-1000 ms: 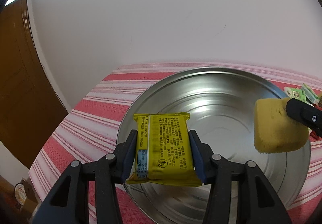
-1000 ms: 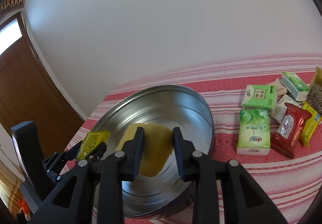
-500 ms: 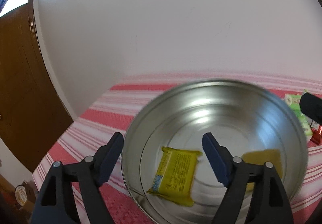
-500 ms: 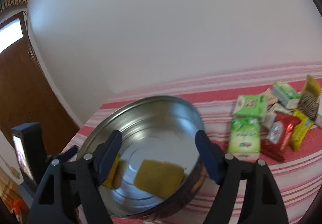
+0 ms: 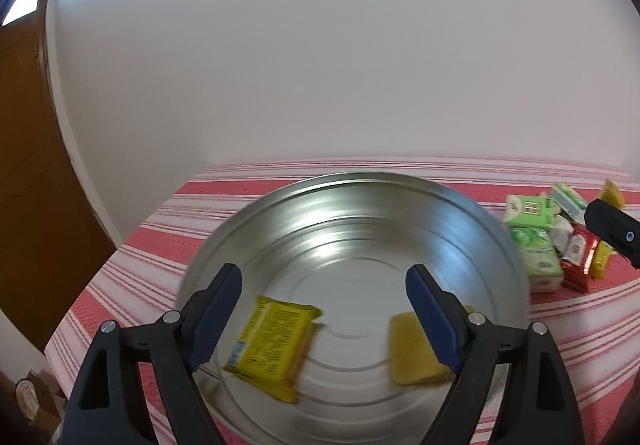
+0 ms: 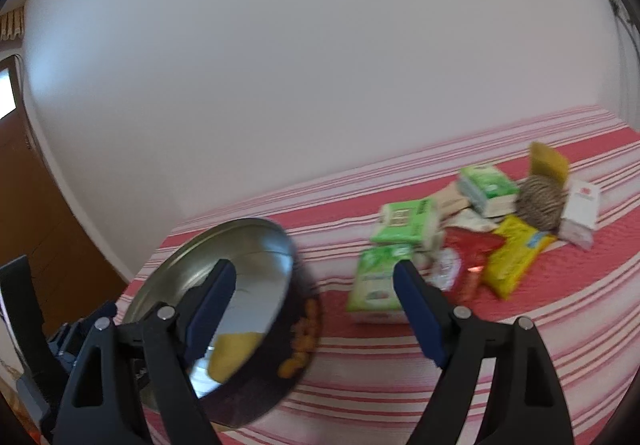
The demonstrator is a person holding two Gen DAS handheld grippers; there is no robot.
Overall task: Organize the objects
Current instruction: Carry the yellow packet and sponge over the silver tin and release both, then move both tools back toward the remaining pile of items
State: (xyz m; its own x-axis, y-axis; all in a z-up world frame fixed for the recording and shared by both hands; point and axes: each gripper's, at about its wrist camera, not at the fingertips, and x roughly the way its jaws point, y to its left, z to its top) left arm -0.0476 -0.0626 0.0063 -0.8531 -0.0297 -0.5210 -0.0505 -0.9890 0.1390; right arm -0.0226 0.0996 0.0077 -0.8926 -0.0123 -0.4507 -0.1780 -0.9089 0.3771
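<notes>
left gripper point(image 5: 324, 309): I read its jaws as spread and opening wider, nothing between the pads; it looks down into the metal tin point(image 5: 400, 205)
yellow packet point(image 5: 274, 349): lies flat on the tin floor, under and just ahead of my left finger, released
yellow sponge point(image 5: 412, 351): lies flat on the tin floor beside my left gripper's right finger, well apart from the packet
right gripper point(image 6: 314, 309): jaws wide and opening, empty; the tin sits behind its left finger, the pile ahead of its right finger
light green tissue pack point(image 6: 378, 279): nearest piece of the pile, lying on the striped cloth point(image 6: 400, 365) just beyond my right fingertip; its long axis runs away from me, roughly along the gripper's pointing line
rest of pile point(image 6: 512, 257): red sachet, a second yellow packet, twine ball, white box, more green packs, farther off to the right
nearer hand: my judgement is the right one, since the pile lies on its side and the left sits over the tin
next move: I would swing the right gripper slightly right, straddling the pack across its short width
</notes>
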